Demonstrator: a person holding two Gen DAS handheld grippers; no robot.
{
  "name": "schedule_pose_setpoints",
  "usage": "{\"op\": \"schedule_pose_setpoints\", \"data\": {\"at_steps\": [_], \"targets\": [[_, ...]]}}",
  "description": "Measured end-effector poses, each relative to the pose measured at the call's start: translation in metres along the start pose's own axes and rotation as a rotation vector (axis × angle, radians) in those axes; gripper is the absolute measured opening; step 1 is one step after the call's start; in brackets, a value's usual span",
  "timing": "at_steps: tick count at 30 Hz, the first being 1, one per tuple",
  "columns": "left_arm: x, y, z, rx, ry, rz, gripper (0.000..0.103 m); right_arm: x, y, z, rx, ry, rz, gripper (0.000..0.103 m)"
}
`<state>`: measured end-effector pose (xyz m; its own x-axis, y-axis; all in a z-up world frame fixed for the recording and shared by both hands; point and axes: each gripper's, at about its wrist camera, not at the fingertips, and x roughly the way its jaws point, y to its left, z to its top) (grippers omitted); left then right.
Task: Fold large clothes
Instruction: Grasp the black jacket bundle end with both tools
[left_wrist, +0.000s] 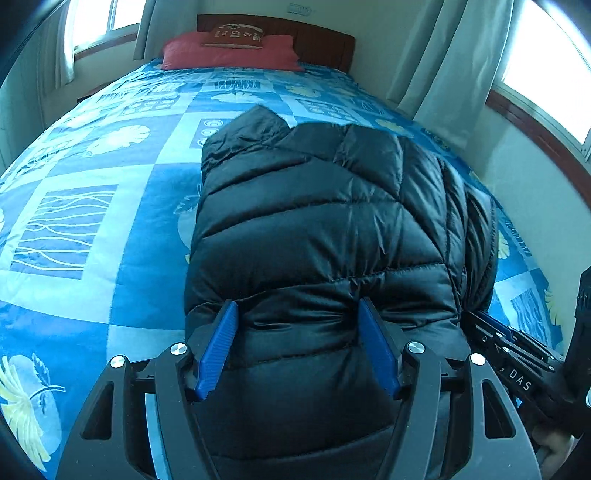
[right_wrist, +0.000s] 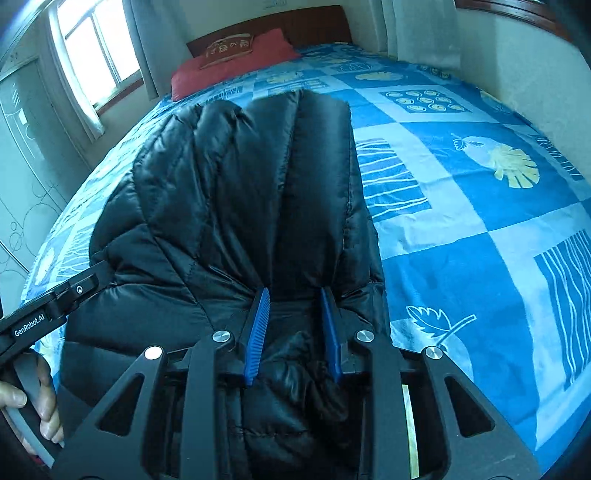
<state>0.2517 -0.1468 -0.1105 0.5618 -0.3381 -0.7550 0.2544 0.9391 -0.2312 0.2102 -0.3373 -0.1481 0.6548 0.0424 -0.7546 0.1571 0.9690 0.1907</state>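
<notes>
A black puffer jacket (left_wrist: 314, 221) lies lengthwise on the bed, folded into a narrow bundle. My left gripper (left_wrist: 297, 302) clamps its near edge, the puffy fabric creased between the wide-set blue pads (left_wrist: 218, 347). In the right wrist view the same jacket (right_wrist: 229, 184) stretches away toward the pillows. My right gripper (right_wrist: 294, 291) is shut on a bunched fold of it at the near end. Each gripper shows at the edge of the other's view: the right gripper (left_wrist: 517, 354) beside the jacket's right corner, the left gripper (right_wrist: 55, 306) at its left corner with a hand (right_wrist: 29, 398) on the grip.
The bed carries a blue patterned bedspread (left_wrist: 92, 221) (right_wrist: 461, 240), with a red pillow (left_wrist: 229, 55) (right_wrist: 236, 62) at the wooden headboard (left_wrist: 317, 40). A wall (left_wrist: 535, 203) runs close along the bed's right side. Curtains (left_wrist: 443, 74) hang by the windows. A wardrobe (right_wrist: 22, 147) stands left.
</notes>
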Motion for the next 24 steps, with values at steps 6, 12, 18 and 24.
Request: {"op": "schedule_pose_setpoints", "data": {"at_steps": [6,12,18,24], "targets": [[-0.001,0.002,-0.003,0.006,-0.016,-0.002,0.066,-0.006,0.004,-0.002,-0.016,-0.014,-0.022,0.026],[-0.038,0.016,0.018,-0.059,-0.059,-0.052,0.066,-0.048,0.016,0.022,-0.019,-0.083,-0.001,0.03],[-0.027,0.015,0.054,-0.068,-0.076,-0.064,0.066,-0.038,0.023,0.069,-0.064,-0.124,-0.016,0.03],[0.011,0.009,0.056,-0.069,-0.036,-0.039,0.069,0.008,0.013,0.076,-0.064,-0.06,-0.044,0.03]]}}
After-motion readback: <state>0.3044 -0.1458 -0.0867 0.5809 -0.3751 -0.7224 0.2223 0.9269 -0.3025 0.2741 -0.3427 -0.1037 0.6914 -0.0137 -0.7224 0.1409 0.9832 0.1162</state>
